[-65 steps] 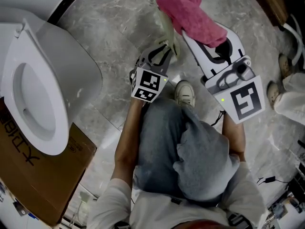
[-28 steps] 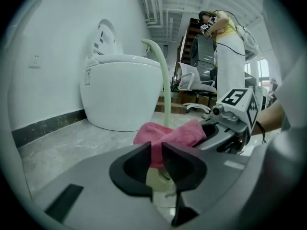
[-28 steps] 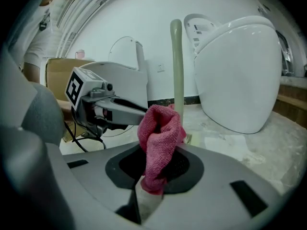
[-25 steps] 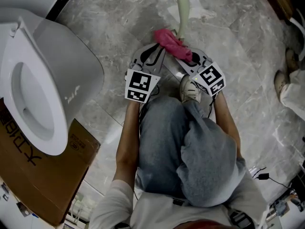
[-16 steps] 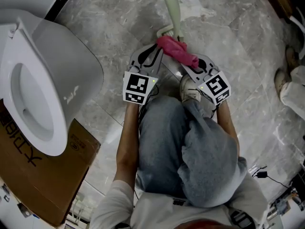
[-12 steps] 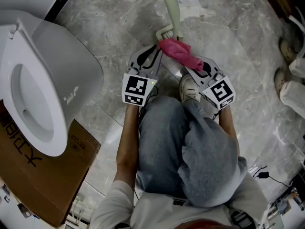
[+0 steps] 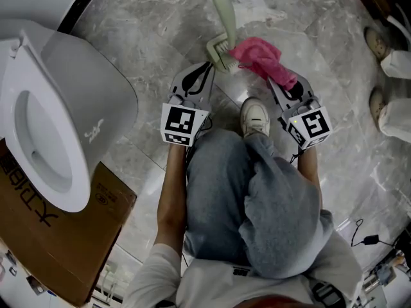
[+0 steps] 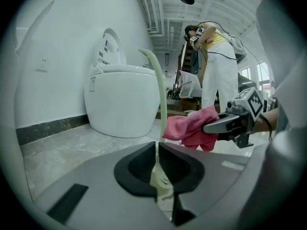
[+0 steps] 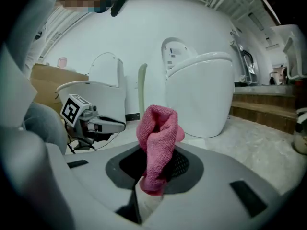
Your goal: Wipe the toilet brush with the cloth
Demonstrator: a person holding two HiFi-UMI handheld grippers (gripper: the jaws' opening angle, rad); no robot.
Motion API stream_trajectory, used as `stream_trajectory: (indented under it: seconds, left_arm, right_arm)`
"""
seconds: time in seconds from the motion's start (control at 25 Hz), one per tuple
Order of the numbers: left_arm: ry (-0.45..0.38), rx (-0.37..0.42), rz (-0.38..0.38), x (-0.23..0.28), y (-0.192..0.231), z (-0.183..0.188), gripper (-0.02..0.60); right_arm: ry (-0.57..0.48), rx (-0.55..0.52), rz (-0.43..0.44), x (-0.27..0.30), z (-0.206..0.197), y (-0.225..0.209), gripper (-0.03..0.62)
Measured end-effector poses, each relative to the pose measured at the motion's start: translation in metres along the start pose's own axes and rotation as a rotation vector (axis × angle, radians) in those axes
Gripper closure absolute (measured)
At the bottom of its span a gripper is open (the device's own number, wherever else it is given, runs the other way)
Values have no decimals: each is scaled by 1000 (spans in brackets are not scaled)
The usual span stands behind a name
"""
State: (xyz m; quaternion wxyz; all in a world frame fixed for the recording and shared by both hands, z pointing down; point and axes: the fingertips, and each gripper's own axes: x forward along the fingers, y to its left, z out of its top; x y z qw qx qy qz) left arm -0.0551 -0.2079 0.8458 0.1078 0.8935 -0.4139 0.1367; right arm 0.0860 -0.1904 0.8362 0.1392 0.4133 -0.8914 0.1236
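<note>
The pale green toilet brush lies on the marble floor ahead of my knees, its head nearest me. My left gripper is shut on the brush at its head end; in the left gripper view the brush handle rises from between the closed jaws of my left gripper. My right gripper is shut on a pink cloth, which hangs just right of the brush head, apart from it. In the right gripper view the cloth stands bunched above the jaws.
A white toilet with its lid up stands at the left, beside a cardboard box. A second toilet stands behind the brush. Another person stands beyond, with shoes at the right edge. My own shoe sits between the grippers.
The right gripper has carried the cloth to the right, off the brush and away from the left gripper. The brush head now shows bare. The left gripper has stayed about where it was.
</note>
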Motion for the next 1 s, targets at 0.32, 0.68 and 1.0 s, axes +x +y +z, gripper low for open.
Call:
stream_trajectory:
  seconds: [0.32, 0.68, 1.0]
  left_arm:
    - [-16, 10, -8, -2, -4, 4, 565]
    - [-16, 10, -1, -3, -2, 5, 566]
    - [-23, 9, 9, -3, -2, 9, 566]
  right_arm:
    - [3, 2, -33, 4, -6, -6, 530]
    - [-12, -8, -34, 9, -1, -8, 530]
    - [-23, -13, -47, 12, 2, -12, 530]
